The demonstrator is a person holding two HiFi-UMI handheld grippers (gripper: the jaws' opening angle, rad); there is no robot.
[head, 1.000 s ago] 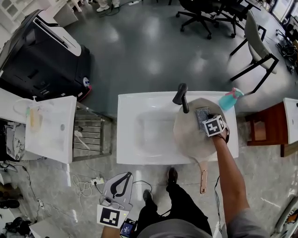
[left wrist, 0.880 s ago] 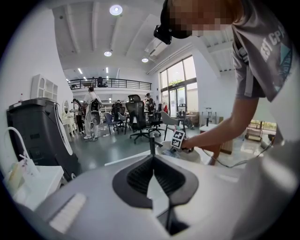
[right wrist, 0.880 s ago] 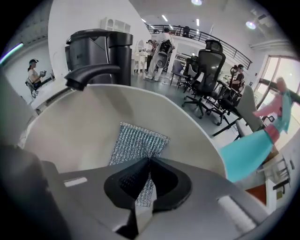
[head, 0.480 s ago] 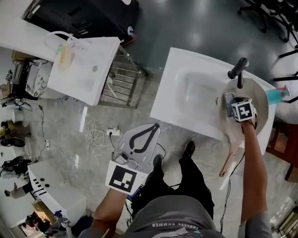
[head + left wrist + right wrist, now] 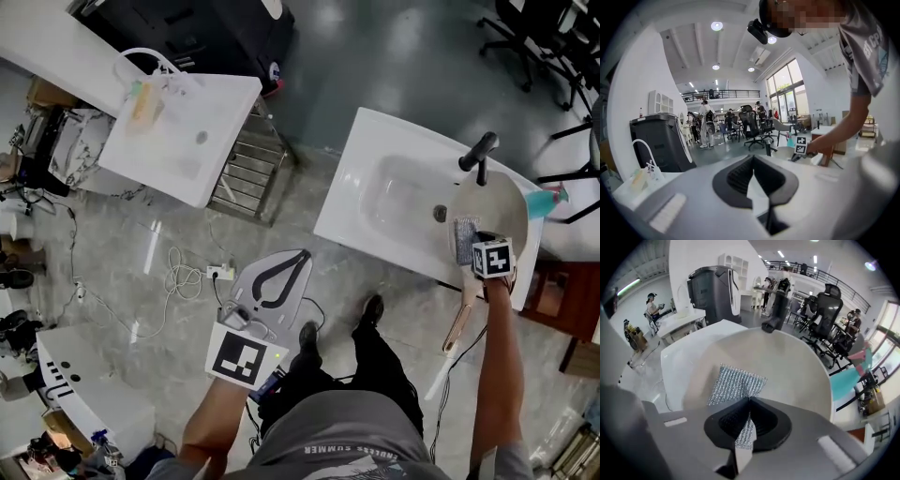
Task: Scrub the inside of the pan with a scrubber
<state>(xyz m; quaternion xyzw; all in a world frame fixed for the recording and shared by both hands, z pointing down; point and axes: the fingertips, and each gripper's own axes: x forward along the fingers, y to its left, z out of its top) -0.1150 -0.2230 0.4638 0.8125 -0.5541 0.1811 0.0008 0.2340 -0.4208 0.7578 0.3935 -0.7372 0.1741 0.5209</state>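
Scrubber (image 5: 462, 241) pinched by right gripper (image 5: 748, 423), on pan (image 5: 499, 201) | left gripper (image 5: 751, 185) pressed together, empty

R arm out straight; grey two-jaw R gripper (image 5: 475, 249) tilts down, clamped on silver mesh scrubber (image 5: 736, 383). Grey L gripper (image 5: 300, 255): jaws together, empty.

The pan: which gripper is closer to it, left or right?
Right. The right gripper is over the pan, pinching the scrubber inside it. The left gripper is far off, above the floor, left of the sink.
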